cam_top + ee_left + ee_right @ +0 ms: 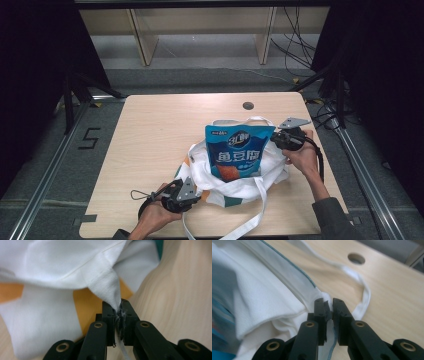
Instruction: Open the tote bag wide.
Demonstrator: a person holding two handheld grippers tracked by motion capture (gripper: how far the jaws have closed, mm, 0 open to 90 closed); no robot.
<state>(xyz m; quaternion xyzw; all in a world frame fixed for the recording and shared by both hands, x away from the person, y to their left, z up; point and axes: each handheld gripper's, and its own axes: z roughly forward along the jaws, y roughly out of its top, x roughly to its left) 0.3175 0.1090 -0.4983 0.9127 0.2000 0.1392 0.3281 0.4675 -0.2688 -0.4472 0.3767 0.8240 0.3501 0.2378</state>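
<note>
A white cloth tote bag (272, 170) with orange and teal patches lies rumpled at the table's middle front. A blue snack pouch (239, 155) stands upright in it. My left gripper (196, 193) sits at the bag's near left corner. Its jaws (117, 312) are shut on a pulled-up fold of the white fabric (107, 285). At the pouch's upper right corner, my right gripper (275, 138) is shut (329, 307) on a thin white sheet with a blue edge (287, 272), which looks like the pouch's side seam. White bag cloth (262, 305) bunches just below it.
The wooden table (155, 135) has a round cable hole (248, 105) near its far edge. One bag strap (252, 222) trails over the front edge. Another strap (364, 296) loops behind the pouch. Dark floor, rails and cables surround the table.
</note>
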